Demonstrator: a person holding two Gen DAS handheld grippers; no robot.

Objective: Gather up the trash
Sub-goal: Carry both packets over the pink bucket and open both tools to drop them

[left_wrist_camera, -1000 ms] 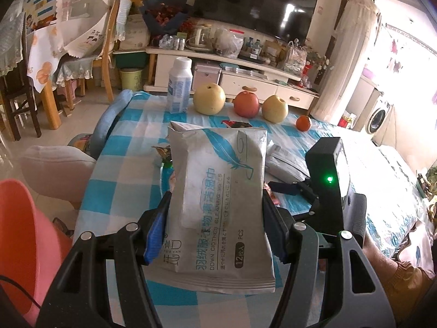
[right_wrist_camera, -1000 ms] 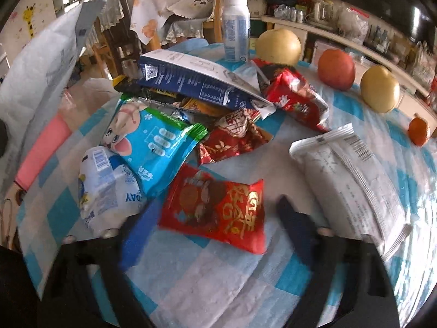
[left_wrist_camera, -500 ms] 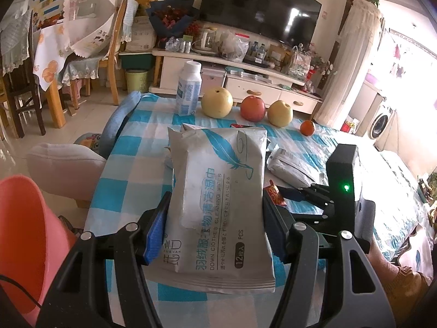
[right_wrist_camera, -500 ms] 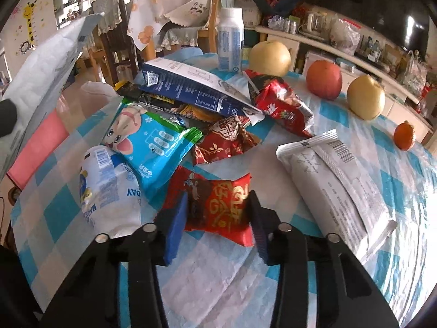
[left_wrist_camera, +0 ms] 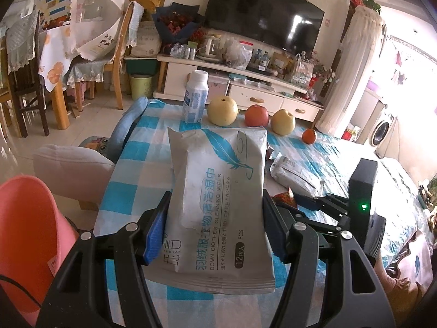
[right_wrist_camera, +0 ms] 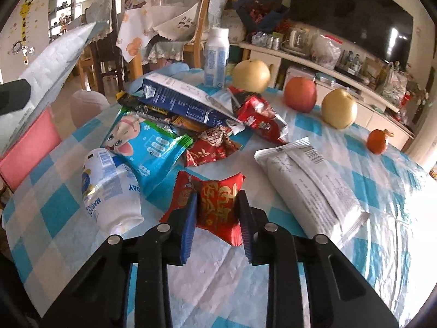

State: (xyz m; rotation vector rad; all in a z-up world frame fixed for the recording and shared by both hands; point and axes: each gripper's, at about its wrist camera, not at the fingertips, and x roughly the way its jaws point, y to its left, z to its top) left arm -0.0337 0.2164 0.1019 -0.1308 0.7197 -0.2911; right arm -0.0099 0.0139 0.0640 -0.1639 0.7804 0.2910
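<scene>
Daylight enters strongly from the right side, where the window area is overexposed to white. The television screen carries bright reflections. Both fisheye views bend straight lines near the edges, and the corners are black. The tablecloth shows glare at the right. Focus is sharp, without motion blur.

Both cams sit right behind their fingers, angled down across the checkered counter toward the TV wall (both catch the same fruit row).
</scene>
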